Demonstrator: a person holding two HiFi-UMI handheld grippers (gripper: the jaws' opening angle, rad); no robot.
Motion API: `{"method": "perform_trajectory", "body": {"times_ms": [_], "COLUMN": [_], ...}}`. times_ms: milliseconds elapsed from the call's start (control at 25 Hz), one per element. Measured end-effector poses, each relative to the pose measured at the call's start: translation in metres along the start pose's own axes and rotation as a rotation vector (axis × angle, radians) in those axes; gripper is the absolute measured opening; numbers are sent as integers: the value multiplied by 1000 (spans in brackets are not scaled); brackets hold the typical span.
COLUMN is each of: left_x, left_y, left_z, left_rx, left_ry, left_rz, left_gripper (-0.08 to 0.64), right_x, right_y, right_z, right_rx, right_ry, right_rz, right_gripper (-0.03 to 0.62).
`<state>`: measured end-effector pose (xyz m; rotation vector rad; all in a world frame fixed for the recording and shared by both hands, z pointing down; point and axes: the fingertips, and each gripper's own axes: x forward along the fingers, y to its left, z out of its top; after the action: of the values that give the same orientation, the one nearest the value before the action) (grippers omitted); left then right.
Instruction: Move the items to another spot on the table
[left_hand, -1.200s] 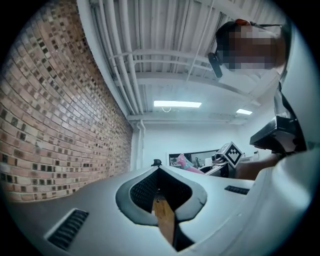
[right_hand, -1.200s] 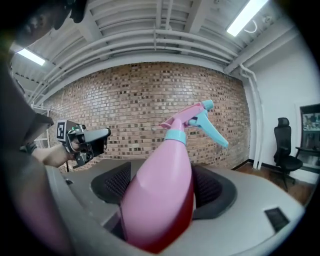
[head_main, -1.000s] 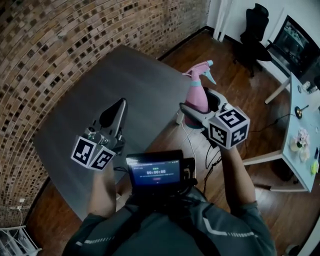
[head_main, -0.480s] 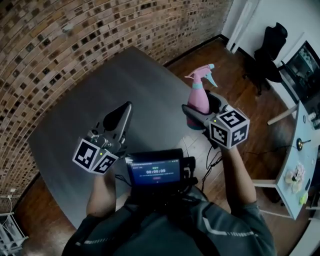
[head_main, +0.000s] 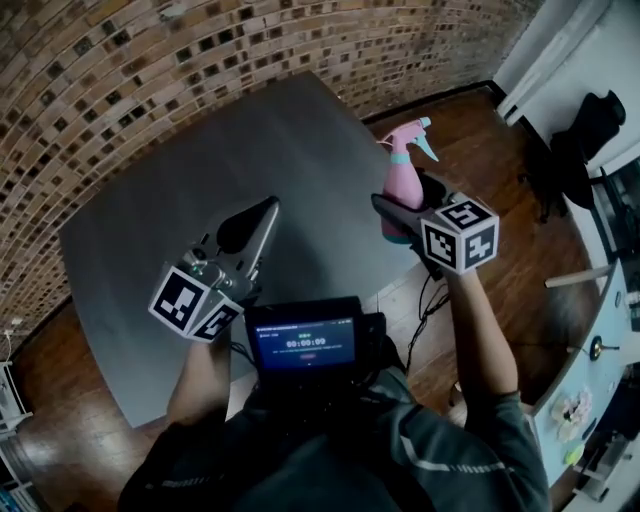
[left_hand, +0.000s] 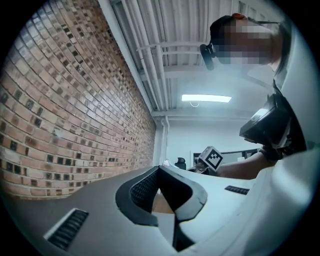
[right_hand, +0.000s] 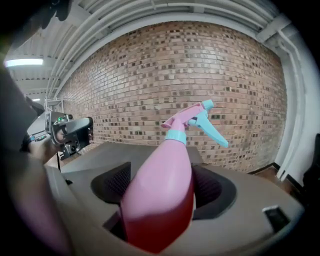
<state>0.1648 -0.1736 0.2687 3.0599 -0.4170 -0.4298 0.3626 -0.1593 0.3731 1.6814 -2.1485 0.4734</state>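
Note:
A pink spray bottle with a teal trigger stands upright between the jaws of my right gripper, which is shut on its body, in the air by the right edge of the grey table. In the right gripper view the bottle fills the gap between the black pads, nozzle pointing right. My left gripper hovers over the table's near middle, its jaws closed tip to tip with nothing between them; in the left gripper view they meet at a point.
A brick wall runs along the table's far side. Wooden floor lies to the right, with a black office chair and a white desk. A small screen sits at the person's chest.
Both grippers have moved toward the brick wall, the right one still carrying the bottle. The head view has swung so the table sits more centred.

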Motion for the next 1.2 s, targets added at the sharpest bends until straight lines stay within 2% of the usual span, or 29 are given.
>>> {"method": "perform_trajectory", "body": {"times_ms": [120,360,600,760,960,1200], "left_x": [7,21,50,67,88,97], "left_y": [5,33,46,50,59,66], "left_z": [-4,-9,-33,-65,-101,-119], "left_rx": [17,51,59,21,17,15], "left_ry": [16,39,56,81,129,149], "left_rz": [37,219,326,378,429,419], "left_gripper": [-6,-6,-6,-6,-6,-6], "right_x": [29,80,126,156,191,216], "right_y": [-10,-31,-63,-78,-92,-90], "right_z": [-4,-8,-23,-50,-81,-111], "right_rx": [-8,-31,-57,-61,-74,-77], "right_ry": [40,98,175,261,358,456], "right_rz": [65,207,328,386,463,486], "right_gripper": [389,390,389,388,390,390]}}
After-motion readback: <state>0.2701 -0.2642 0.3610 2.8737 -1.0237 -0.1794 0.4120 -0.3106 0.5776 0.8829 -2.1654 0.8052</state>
